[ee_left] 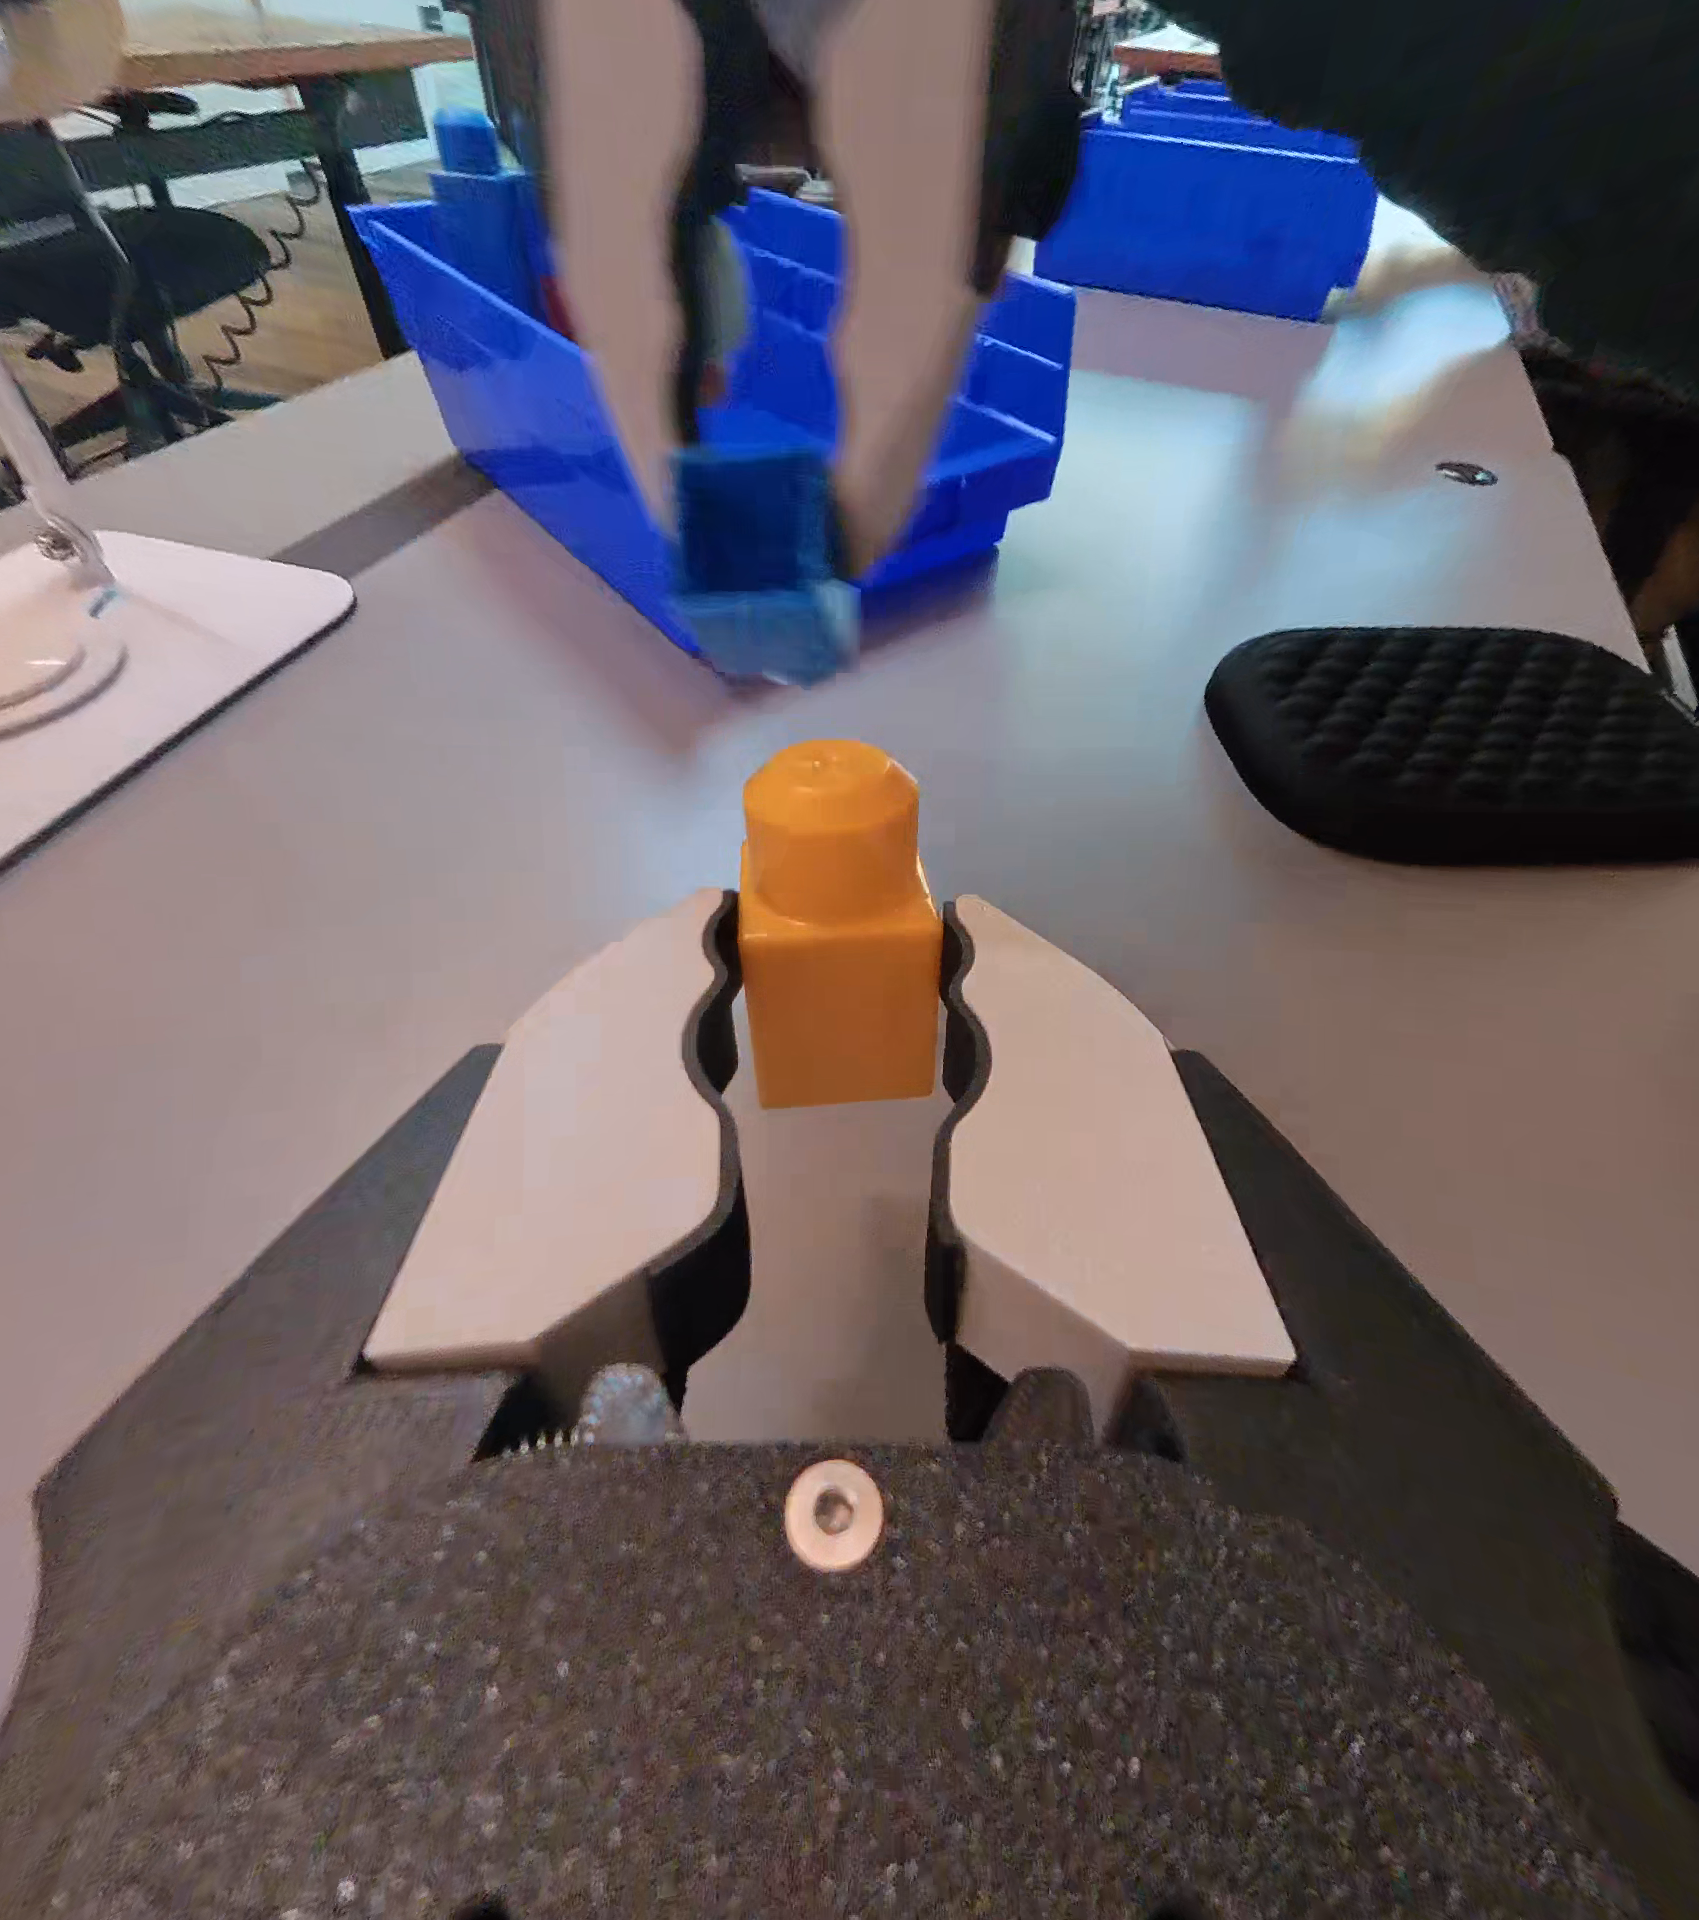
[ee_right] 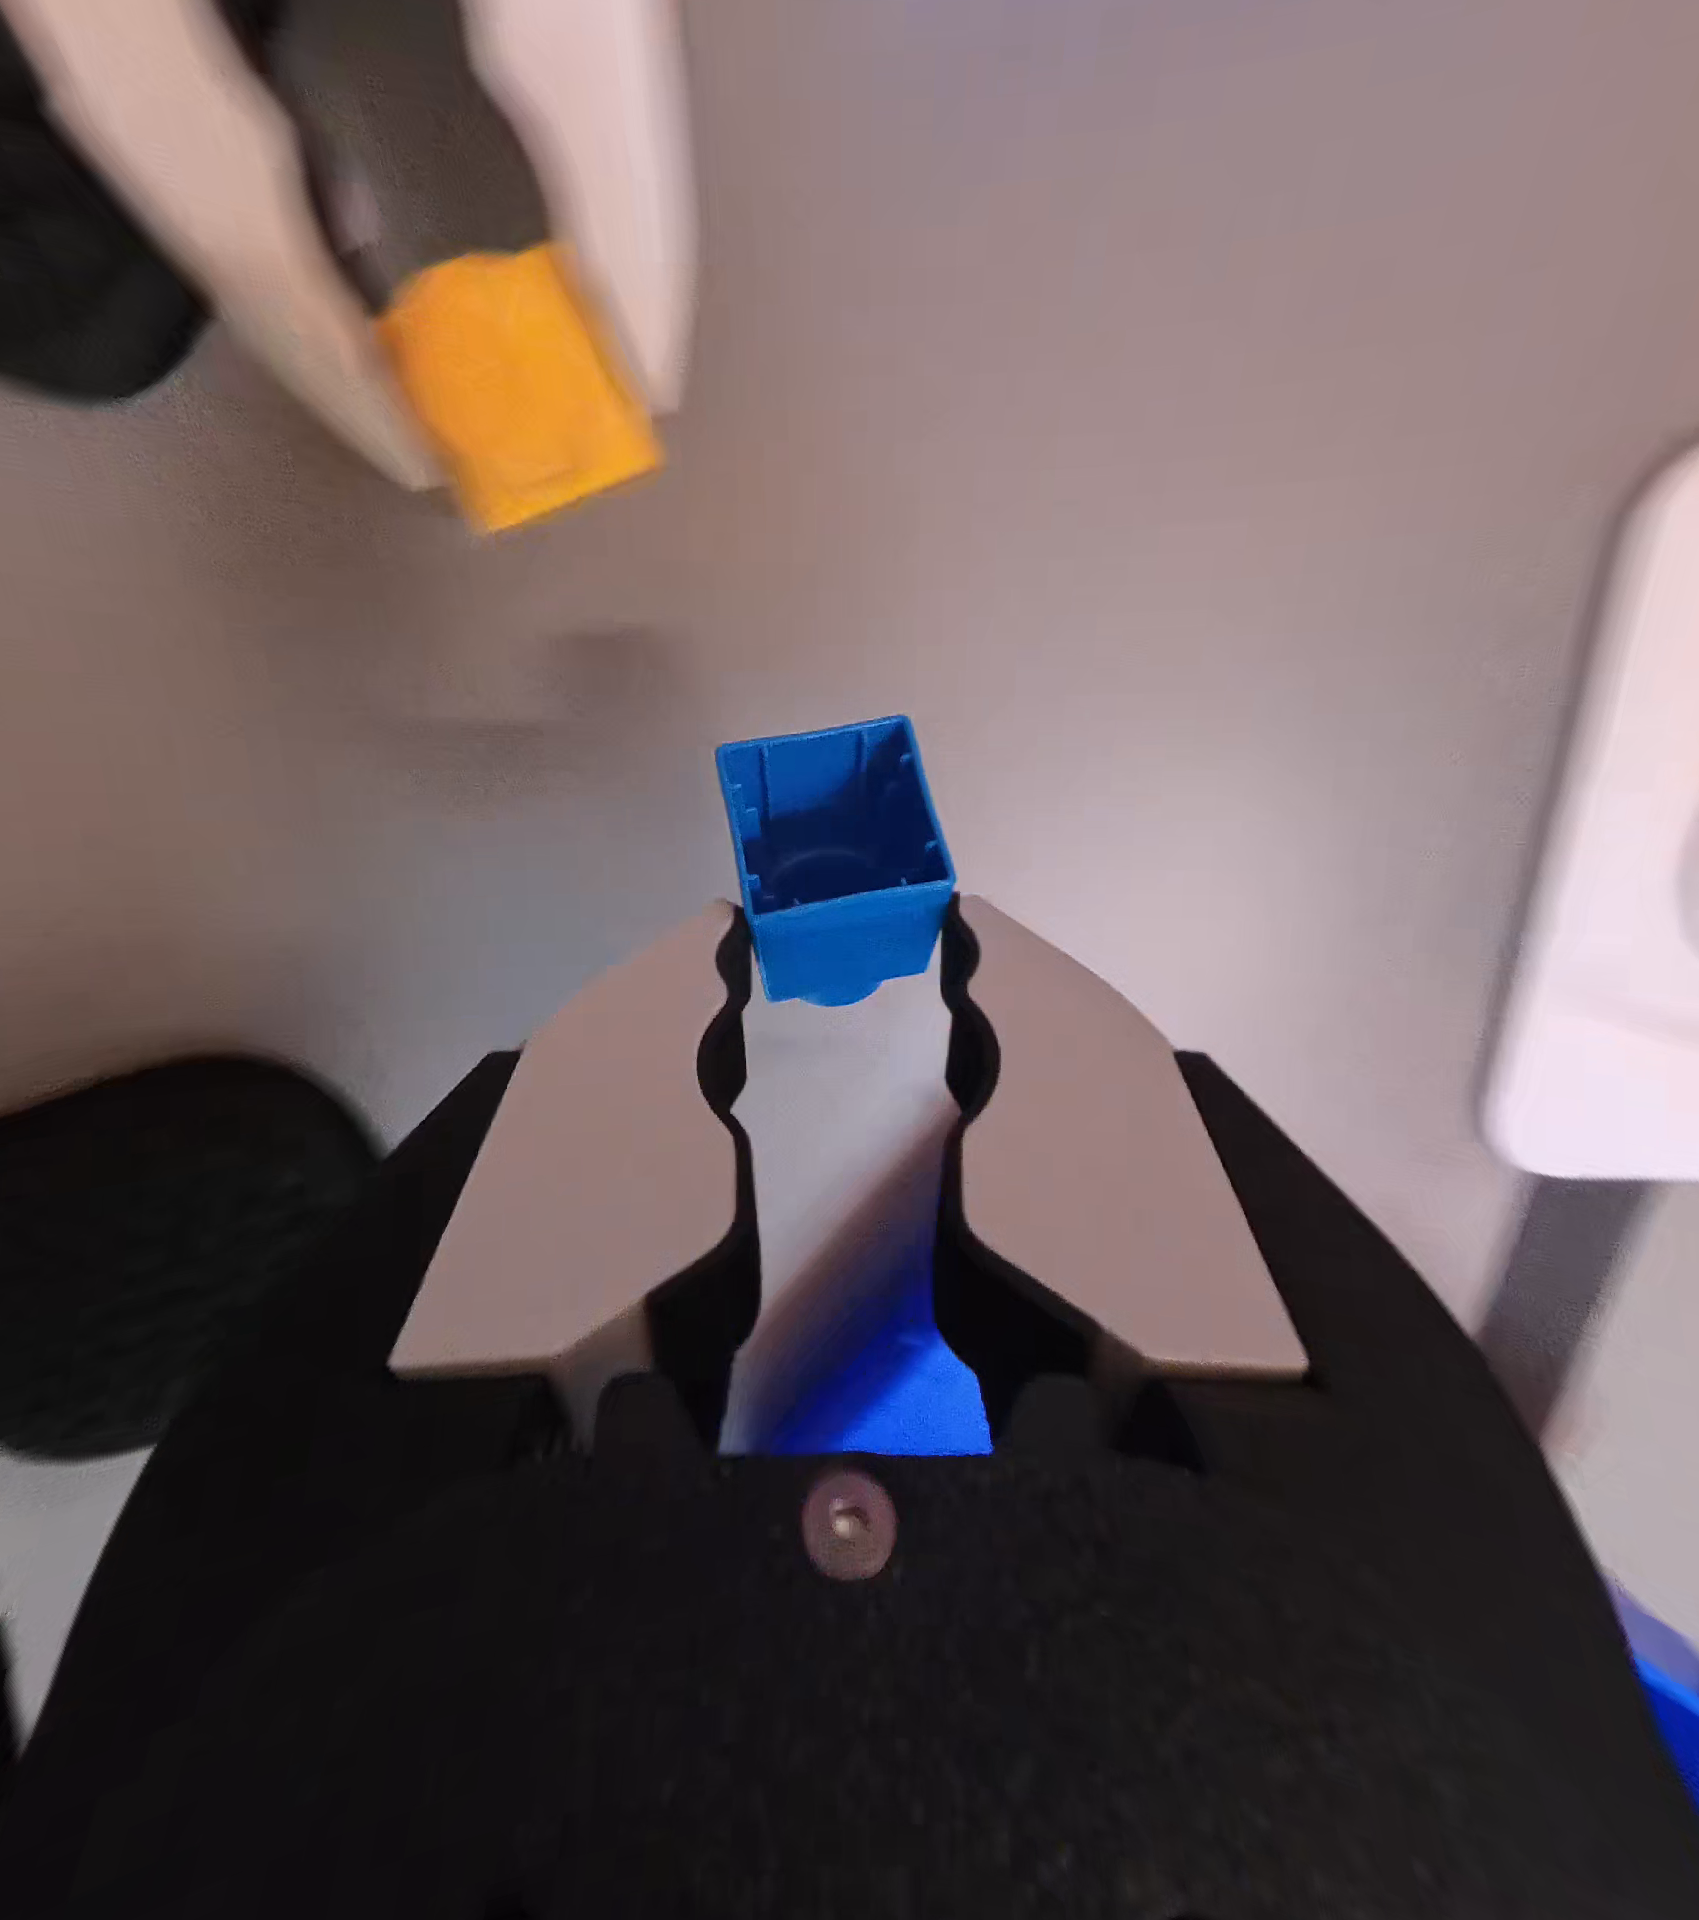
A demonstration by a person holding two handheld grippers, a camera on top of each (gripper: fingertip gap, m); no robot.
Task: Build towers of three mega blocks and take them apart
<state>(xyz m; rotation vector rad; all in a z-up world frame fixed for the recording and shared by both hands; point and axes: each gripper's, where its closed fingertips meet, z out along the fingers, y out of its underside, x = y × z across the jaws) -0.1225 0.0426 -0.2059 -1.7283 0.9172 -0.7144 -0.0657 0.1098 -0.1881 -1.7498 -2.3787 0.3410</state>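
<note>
In the left wrist view, the left gripper (ee_left: 837, 940) sits at 6 o'clock, its grey fingers with wavy black pads closed to a narrow gap around a single-stud orange plastic mega block (ee_left: 837, 971). The block stands upright, stud up, pinched by its flat sides near the fingertips, above the pale grey table (ee_left: 388, 883). Just beyond it, towards 12 o'clock, the right gripper (ee_left: 757, 540) comes down from the top edge, blurred, its two pale fingers clamped on a small blue plastic mega block (ee_left: 751, 566). Behind that lies an open blue plastic bin (ee_left: 512, 395), with a second blue bin (ee_left: 1209, 218) farther off at 1 o'clock. A black dimpled cushion pad (ee_left: 1479, 748) rests at 3 o'clock, and a white lamp base (ee_left: 97, 665) at 9 o'clock.

In the right wrist view, the right gripper (ee_right: 845, 925) holds the blue block (ee_right: 840, 883) at its very fingertips, jaws drawn in narrow against two opposite sides. The block's hollow underside faces away from the camera and its stud points back towards the gripper body. Farther out at 11 o'clock, the left gripper (ee_right: 523, 416), blurred, carries the orange block (ee_right: 518, 384) between its fingers, well apart from the blue one. The lamp base (ee_right: 1655, 831) is at 3 o'clock and the black pad (ee_right: 97, 1247) at 8 o'clock.
</note>
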